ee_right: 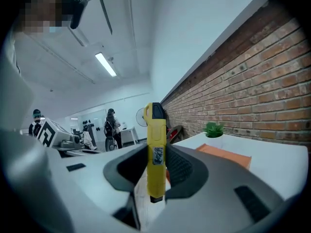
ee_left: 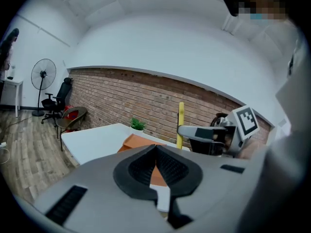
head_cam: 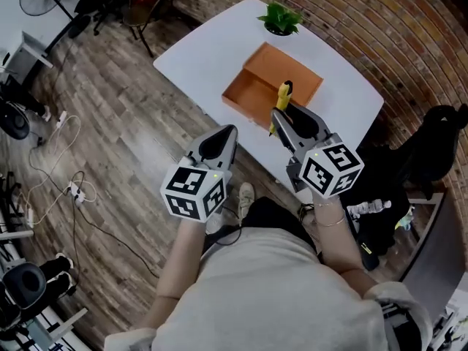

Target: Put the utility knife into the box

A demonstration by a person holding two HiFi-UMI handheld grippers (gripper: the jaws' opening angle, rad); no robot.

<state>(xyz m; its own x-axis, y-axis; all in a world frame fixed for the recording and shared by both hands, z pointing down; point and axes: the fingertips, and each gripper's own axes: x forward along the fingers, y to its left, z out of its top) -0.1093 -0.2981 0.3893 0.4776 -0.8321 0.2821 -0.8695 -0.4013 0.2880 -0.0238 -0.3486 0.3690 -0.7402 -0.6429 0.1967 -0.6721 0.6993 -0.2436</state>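
A: Right gripper (ee_right: 156, 168)?
B: Jaws clamped on the yellow utility knife (ee_right: 156, 144) — gripped low on its body, knife upright, black-tipped end up. In the head view it overlaps the near rim of the orange box (head_cam: 252, 93), not inside.
A: Left gripper (ee_left: 156, 163)?
B: Jaws pressed together, nothing between. It hangs off the near edge of the white table (head_cam: 197, 50), beside the right one.
A: Else?
B: Potted plant (head_cam: 280, 19) beyond the box.
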